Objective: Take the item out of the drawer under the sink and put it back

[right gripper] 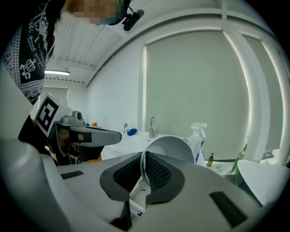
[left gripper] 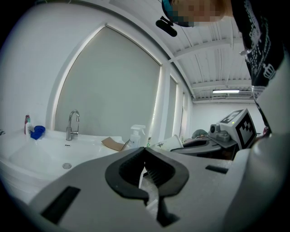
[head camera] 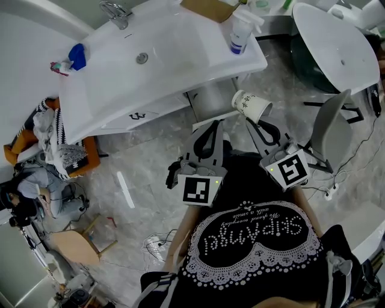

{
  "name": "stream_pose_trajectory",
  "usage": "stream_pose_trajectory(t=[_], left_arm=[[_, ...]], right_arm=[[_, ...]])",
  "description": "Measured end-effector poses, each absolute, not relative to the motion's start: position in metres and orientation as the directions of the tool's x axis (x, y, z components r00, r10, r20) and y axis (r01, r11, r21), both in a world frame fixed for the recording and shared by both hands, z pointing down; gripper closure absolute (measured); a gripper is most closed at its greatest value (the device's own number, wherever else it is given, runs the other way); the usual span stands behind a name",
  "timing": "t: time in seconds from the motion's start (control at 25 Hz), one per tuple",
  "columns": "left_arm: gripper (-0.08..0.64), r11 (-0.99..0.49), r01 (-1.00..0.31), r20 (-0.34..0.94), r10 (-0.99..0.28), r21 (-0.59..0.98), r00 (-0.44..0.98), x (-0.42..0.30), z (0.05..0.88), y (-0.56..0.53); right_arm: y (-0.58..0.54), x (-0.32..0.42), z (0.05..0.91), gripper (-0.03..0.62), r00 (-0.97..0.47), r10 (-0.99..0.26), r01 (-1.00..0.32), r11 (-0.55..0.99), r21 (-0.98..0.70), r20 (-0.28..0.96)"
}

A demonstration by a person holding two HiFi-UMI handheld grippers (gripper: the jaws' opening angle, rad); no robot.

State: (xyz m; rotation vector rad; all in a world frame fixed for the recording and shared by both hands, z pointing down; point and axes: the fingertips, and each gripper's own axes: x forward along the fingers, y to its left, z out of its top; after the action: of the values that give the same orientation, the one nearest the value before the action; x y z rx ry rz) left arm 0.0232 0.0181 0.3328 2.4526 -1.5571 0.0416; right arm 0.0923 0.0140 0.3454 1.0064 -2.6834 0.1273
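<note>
Paper cup [head camera: 251,105] lies tilted on its side in mid-air, off the front corner of the white sink counter [head camera: 180,66], its rim wall clamped between the right gripper's [head camera: 250,121] jaws: 1 pad inside, 1 outside. The left gripper [head camera: 214,124], at the cup's 9 o'clock, has its jaws together on nothing.

On the counter, a spray bottle [head camera: 240,33] stands at the cup's 12 o'clock, a cardboard piece [head camera: 209,7] at 11 and the faucet [head camera: 117,12] and a blue object [head camera: 77,56] toward 10. A grey chair [head camera: 334,129] sits at 3 o'clock. A heap of clothes [head camera: 54,141] lies far off at 9. The floor [head camera: 138,174] is pale marble.
</note>
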Motion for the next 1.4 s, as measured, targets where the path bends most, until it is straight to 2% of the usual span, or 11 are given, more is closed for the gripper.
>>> stream_pose_trajectory(t=[1.04, 1.24, 1.4], left_arm=[[0.555, -0.38, -0.905, 0.145, -0.901, 0.193, 0.409, 0.018, 0.331, 0.021], [0.555, -0.37, -0.909, 0.147, -0.905, 0.193, 0.4, 0.016, 0.33, 0.024], [0.555, -0.354, -0.915, 0.169, -0.907, 0.192, 0.386, 0.018, 0.332, 0.025]], right_arm=[[0.014, 0.083, 0.349, 0.566, -0.752, -0.584, -0.61, 0.792, 0.009, 0.306], [0.011, 0.088, 0.354, 0.566, -0.741, -0.591, -0.605, 0.793, 0.064, 0.32], [0.011, 0.092, 0.371, 0.566, -0.736, -0.556, -0.552, 0.823, 0.134, 0.385]])
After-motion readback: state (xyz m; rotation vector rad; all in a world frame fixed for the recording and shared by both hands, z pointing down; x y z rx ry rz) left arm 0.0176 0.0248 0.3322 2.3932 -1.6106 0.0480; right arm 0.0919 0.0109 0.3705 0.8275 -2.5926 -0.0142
